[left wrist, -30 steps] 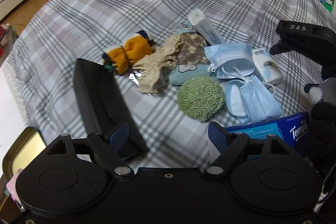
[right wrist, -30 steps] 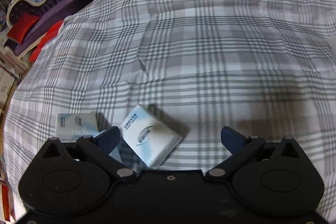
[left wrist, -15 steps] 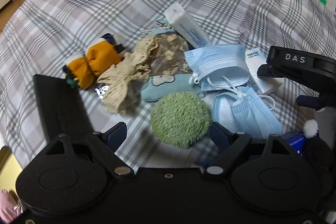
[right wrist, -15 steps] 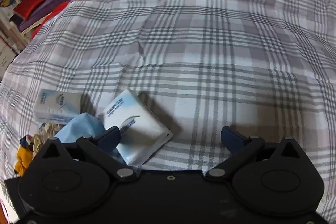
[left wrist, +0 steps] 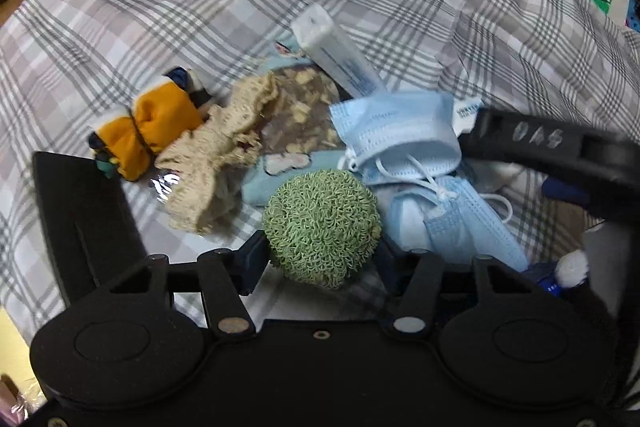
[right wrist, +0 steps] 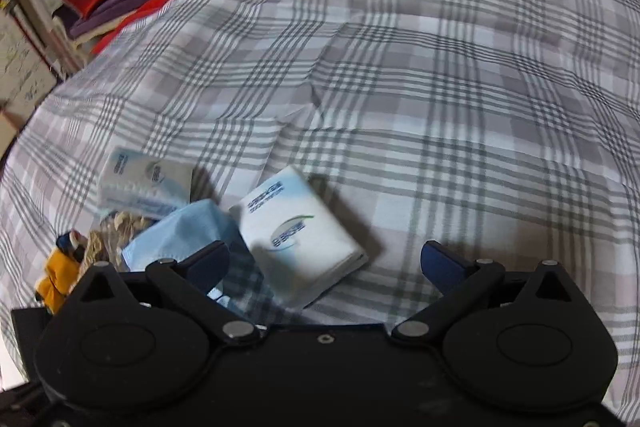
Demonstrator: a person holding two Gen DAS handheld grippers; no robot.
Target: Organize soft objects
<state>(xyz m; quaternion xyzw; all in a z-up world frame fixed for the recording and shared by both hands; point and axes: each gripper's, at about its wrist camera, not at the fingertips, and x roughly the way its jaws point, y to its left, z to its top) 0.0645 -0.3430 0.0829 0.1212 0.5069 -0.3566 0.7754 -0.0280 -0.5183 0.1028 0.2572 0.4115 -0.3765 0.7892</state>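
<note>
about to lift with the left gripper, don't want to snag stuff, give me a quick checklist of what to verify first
1. Green scrubby ball sits between the left gripper fingers: ok.
2. Both pads firmly touching the ball: cannot tell, the contact is hidden behind the ball.
3. Mask ear loops free of the fingers: cannot tell; the blue face masks lie right beside the ball.
4. Beige lace cloth outside the grip: ok, it lies off to the left.
5. Right gripper out of the way: not ok, it hangs over the pile's right edge.
6. Right gripper empty: ok, open above the tissue pack.
</note>
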